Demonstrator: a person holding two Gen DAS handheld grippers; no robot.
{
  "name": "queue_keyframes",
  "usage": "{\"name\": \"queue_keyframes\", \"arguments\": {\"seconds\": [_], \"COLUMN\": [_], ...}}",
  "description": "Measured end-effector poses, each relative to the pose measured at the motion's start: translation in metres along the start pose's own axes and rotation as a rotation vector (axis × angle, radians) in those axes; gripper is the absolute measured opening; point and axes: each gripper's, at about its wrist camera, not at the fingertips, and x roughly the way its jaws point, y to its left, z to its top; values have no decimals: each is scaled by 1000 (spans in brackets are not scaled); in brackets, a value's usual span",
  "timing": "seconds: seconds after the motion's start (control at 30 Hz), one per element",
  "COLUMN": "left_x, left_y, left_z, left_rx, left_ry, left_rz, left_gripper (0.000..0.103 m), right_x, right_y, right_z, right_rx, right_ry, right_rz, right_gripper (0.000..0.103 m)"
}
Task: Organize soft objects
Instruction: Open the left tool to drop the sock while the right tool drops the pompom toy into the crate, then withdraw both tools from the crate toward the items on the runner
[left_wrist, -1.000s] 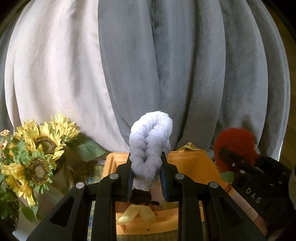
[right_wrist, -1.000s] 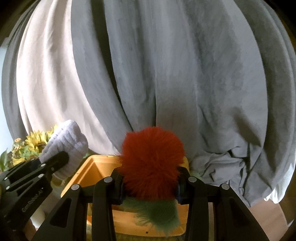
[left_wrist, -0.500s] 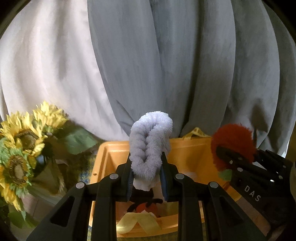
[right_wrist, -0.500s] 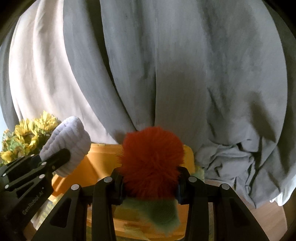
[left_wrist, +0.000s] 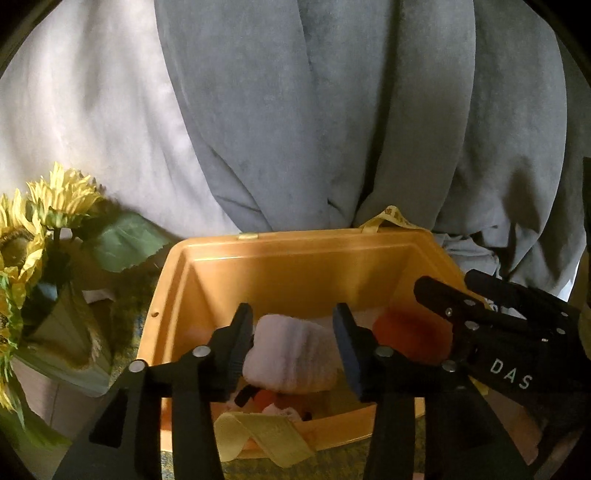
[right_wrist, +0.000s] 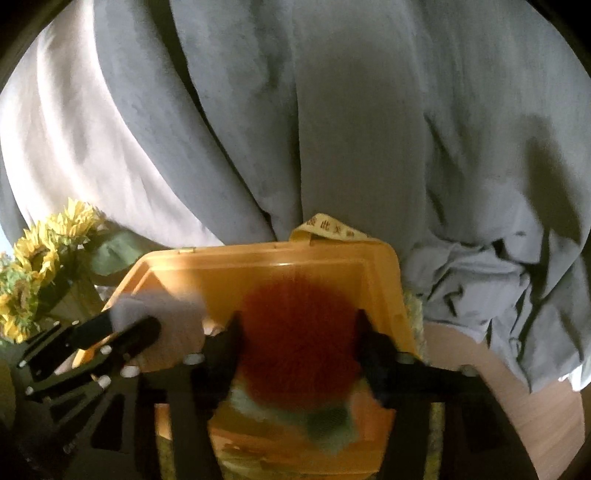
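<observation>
An orange plastic bin stands before me; it also shows in the right wrist view. My left gripper is open over the bin, and the pale lilac fluffy sock sits loose between its spread jaws, inside the bin. My right gripper is open too; the red furry toy with green fuzz is blurred between its jaws, over the bin. The red toy also shows in the left wrist view, beside the right gripper.
A sunflower bunch stands left of the bin, also in the right wrist view. Grey and white curtains hang right behind it. Yellow ribbon lies over the bin's near rim. Several small soft things lie on the bin's floor.
Both grippers moved forward and down over the bin. Both sets of jaws spread apart. The sock and the red toy have come loose and dropped lower.
</observation>
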Motion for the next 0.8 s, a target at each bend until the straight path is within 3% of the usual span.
{"name": "queue_keyframes", "arguments": {"seconds": [0.17,0.8], "left_x": [-9,-101], "left_y": [1,-17], "left_z": [2,-9], "left_rx": [10,32], "left_ry": [-26,-182], "left_rz": [17,57], "left_gripper": [61,66], "right_x": [-8,-91], "right_y": [-5,-9], "right_z": [0,-8], "right_rx": [25,25], "right_ry": [-17,-160], "right_rz": [-19,-119], "right_gripper": [71,79]}}
